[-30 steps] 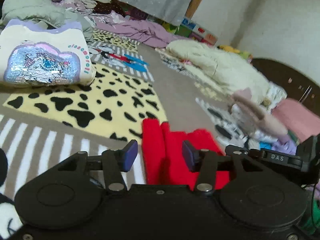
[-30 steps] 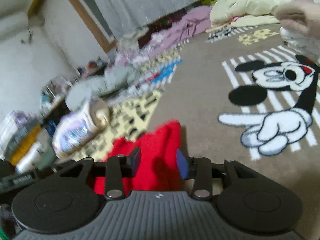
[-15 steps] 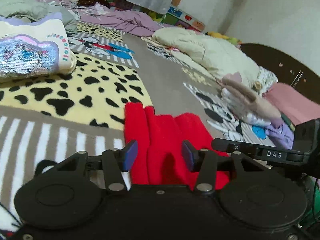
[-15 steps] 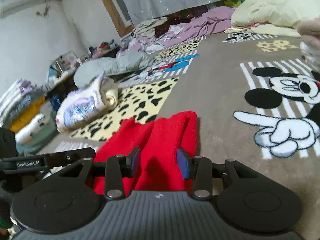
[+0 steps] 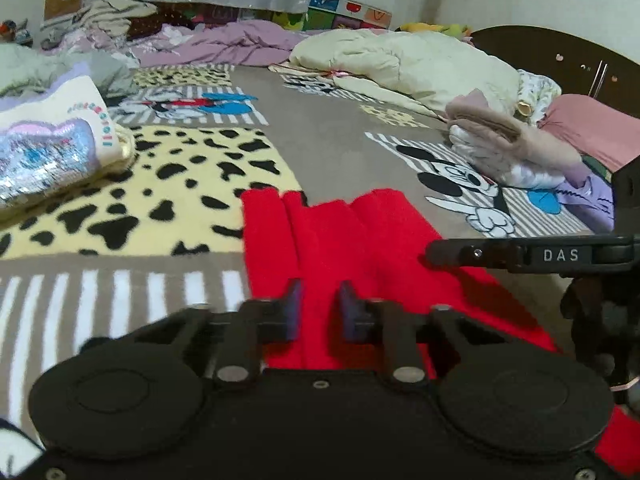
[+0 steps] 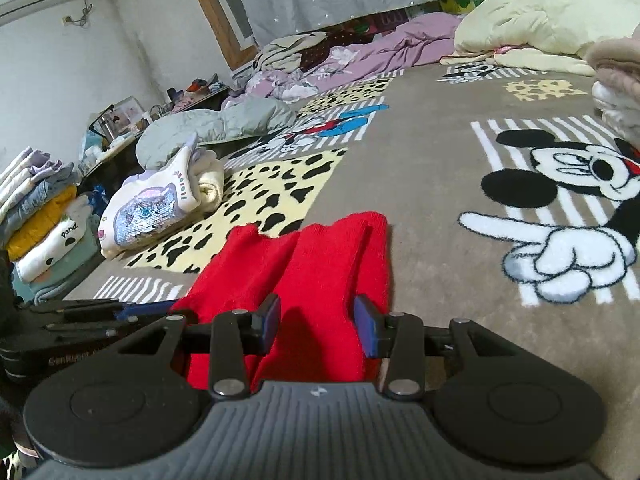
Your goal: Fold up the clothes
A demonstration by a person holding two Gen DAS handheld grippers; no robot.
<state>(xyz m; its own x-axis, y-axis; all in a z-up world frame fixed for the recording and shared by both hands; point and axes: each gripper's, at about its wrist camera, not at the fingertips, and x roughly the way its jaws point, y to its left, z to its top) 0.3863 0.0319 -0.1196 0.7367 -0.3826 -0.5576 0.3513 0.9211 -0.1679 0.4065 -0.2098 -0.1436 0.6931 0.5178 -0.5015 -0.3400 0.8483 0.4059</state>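
A red knit garment (image 5: 340, 236) lies flat on the cartoon-print blanket (image 5: 332, 148), folded lengthwise with long creases. My left gripper (image 5: 319, 309) sits low over its near edge. Its jaws have narrowed to a small gap with red cloth showing between the blurred pads. In the right wrist view the same red garment (image 6: 312, 256) stretches away from my right gripper (image 6: 318, 326), which is open over the near right part. The right gripper's fingers (image 5: 440, 251) reach in from the right in the left wrist view. The left gripper's blue fingertip (image 6: 136, 309) shows at the left in the right wrist view.
A folded white sweater with a sequin picture (image 6: 160, 208) lies left of the garment. A stack of folded clothes (image 6: 44, 216) stands at the far left. A beige and white clothes pile (image 5: 508, 148), a cream duvet (image 5: 400, 60) and purple bedding (image 6: 400, 48) lie beyond.
The left gripper's jaws have closed most of the way over the red garment. Both cameras have swung and dropped closer to the garment. The right gripper's opening is unchanged.
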